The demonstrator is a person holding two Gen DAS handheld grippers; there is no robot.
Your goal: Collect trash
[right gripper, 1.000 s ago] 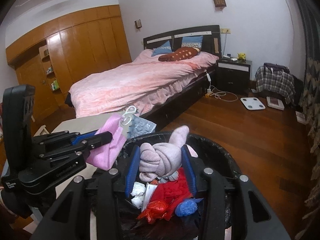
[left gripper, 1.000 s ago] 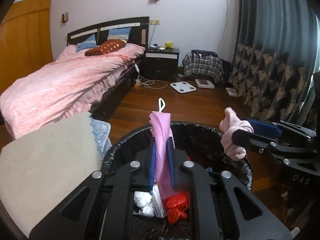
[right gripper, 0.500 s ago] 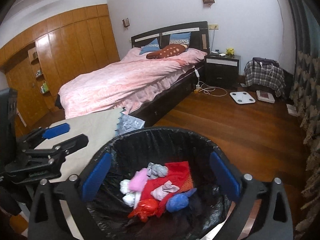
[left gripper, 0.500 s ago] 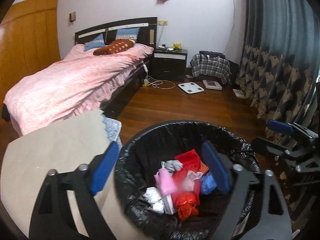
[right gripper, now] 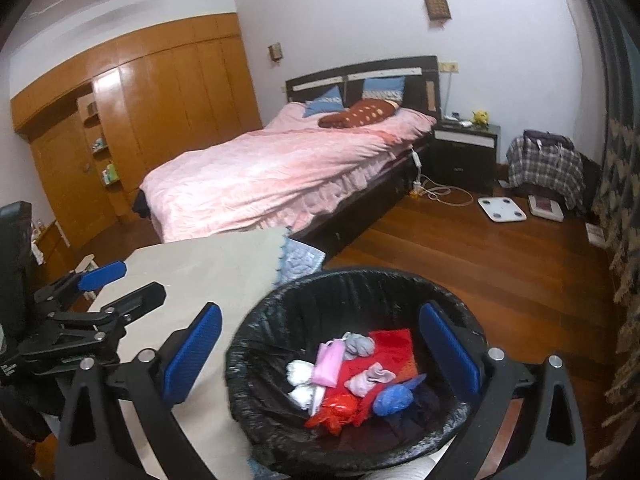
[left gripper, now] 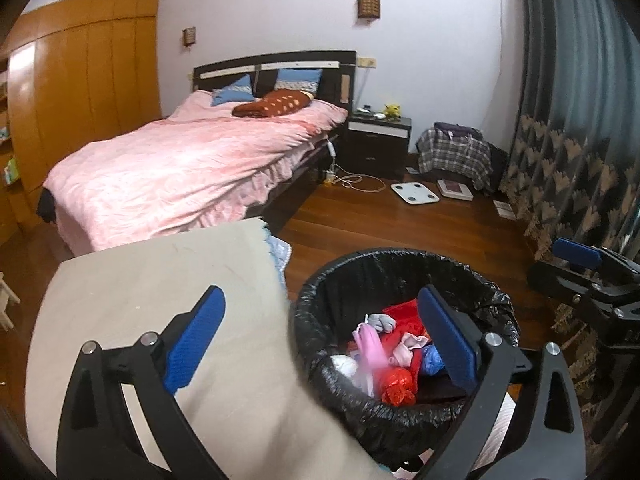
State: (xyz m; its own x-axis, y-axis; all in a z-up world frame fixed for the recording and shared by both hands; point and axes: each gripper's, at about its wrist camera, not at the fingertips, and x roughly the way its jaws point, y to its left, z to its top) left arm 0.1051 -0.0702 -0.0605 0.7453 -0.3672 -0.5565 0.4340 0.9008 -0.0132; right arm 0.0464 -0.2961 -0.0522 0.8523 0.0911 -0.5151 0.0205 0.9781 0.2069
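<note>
In the bin (right gripper: 360,280), the pink bag (right gripper: 329,362) lies flat, long axis pointing away.

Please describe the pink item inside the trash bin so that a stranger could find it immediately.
Look at the black-lined trash bin beside the beige-covered table. On the left of the pile inside lies the pink face mask, between white tissue wads and red plastic. It is the only flat, pale pink piece.

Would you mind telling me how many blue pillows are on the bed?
2. One blue pillow leans on the headboard's left half, the other on its right half, behind the brown spotted cushion. More could be hidden under the pink cover.
</note>
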